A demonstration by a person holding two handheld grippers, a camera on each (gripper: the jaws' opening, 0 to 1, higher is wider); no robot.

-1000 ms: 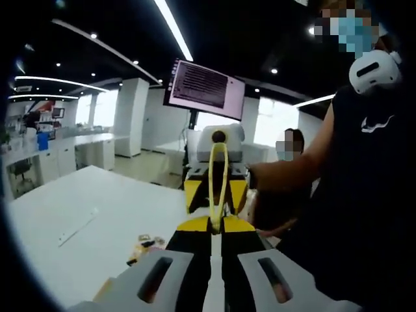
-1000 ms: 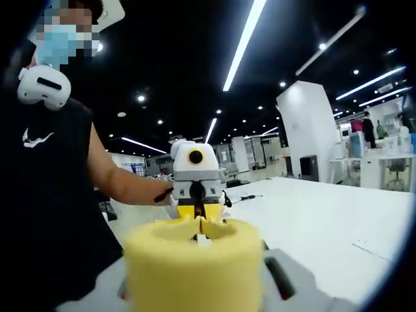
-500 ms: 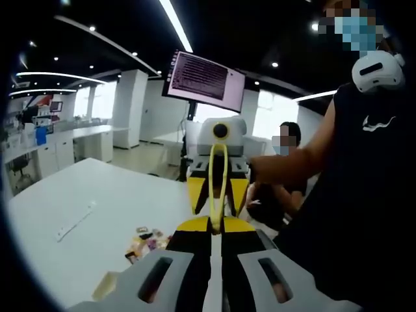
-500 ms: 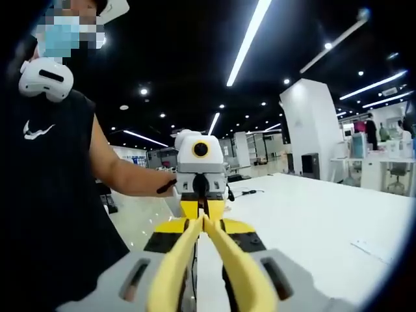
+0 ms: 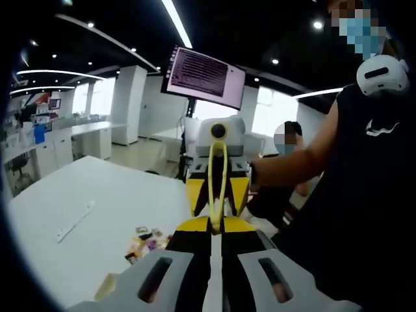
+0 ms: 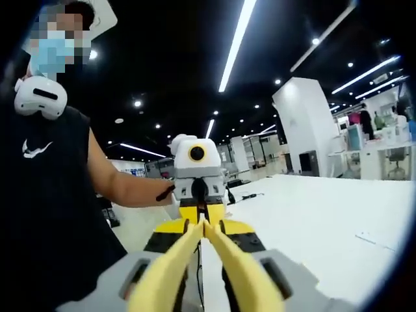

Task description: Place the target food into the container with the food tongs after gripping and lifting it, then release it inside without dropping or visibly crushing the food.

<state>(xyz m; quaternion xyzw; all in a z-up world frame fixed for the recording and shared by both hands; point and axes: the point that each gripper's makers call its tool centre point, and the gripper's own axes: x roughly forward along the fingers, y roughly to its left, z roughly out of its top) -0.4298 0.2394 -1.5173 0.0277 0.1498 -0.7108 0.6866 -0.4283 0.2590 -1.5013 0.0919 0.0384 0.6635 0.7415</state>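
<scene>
Yellow food tongs stretch between my two grippers, which face each other above a white table. In the left gripper view the tongs rise as a narrow loop from my left gripper, whose jaws are shut on their lower end. Behind them stands the right gripper, held by a person's hand. In the right gripper view the two tong arms run forward in a V and meet at my right gripper, with the left gripper just beyond. Small colourful food pieces lie on the table below.
A person in a black top holds both grippers; another sits behind. A monitor stands beyond the table. A flat strip and a beige item lie on the table. A paper slip lies on the white tabletop.
One second ago a broad yellow mass covered the bottom of the right gripper view; now the tongs show as two thin arms. The left gripper view has barely shifted.
</scene>
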